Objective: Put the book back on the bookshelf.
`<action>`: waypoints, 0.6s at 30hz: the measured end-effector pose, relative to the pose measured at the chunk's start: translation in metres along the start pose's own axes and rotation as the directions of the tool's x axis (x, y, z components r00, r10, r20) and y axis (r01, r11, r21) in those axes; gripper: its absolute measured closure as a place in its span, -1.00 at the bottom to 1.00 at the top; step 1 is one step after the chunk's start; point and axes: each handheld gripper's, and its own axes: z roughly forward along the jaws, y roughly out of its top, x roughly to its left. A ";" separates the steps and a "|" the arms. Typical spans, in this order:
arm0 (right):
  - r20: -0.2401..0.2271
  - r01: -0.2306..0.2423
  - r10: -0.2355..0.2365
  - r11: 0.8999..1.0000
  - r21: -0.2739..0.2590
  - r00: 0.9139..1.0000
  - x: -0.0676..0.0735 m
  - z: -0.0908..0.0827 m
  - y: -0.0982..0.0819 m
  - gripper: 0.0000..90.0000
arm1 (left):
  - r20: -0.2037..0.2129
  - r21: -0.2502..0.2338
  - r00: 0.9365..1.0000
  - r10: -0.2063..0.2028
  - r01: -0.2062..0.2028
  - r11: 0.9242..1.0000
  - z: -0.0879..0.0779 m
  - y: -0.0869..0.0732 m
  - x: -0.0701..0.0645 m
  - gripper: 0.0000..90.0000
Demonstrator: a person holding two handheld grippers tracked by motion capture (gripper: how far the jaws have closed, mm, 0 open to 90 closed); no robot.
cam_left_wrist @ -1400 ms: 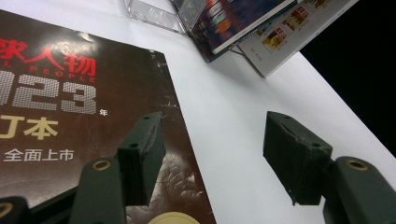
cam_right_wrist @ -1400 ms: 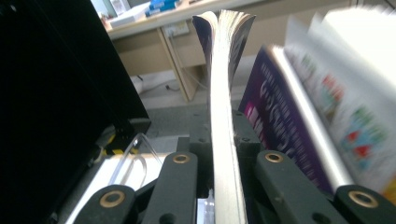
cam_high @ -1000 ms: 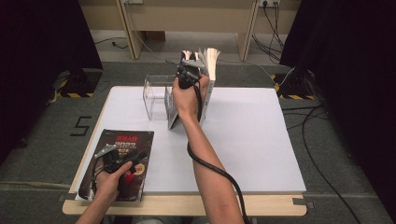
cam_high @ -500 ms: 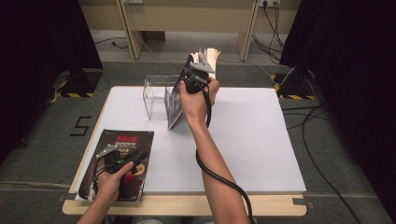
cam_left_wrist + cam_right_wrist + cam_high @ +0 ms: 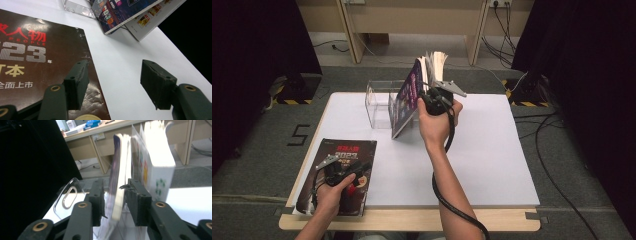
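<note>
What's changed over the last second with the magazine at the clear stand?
The right gripper has carried the purple-covered magazine to the right, away from the clear stand; its pages now fan open. Its jaws have just been closing with the magazine between them. The left gripper stays open over the dark magazine.

The purple-covered magazine (image 5: 408, 99) stands tilted on its lower edge beside the clear acrylic stand (image 5: 379, 102) at the table's far side, its pages fanned open at the top, while the dark red-lettered magazine (image 5: 343, 165) lies flat at the near-left corner.
</note>
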 end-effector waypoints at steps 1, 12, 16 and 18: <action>-0.001 -0.001 0.001 1.000 0.005 1.000 -0.001 -0.002 -0.002 0.54 | 0.000 0.000 1.000 -0.001 0.001 1.000 0.000 0.000 0.000 -0.14; -0.028 -0.028 0.029 0.998 0.061 0.999 -0.005 -0.002 -0.022 0.76 | -0.001 -0.002 1.000 -0.002 0.002 1.000 -0.001 0.000 0.001 -0.14; -0.035 -0.044 0.046 0.997 0.061 0.998 -0.003 -0.001 -0.021 0.80 | -0.001 -0.001 1.000 -0.002 0.002 1.000 -0.001 0.000 0.001 -0.14; -0.037 -0.048 0.051 0.997 0.059 0.998 -0.003 0.000 -0.021 0.82 | -0.001 -0.002 1.000 -0.002 0.002 1.000 -0.001 0.000 0.001 -0.14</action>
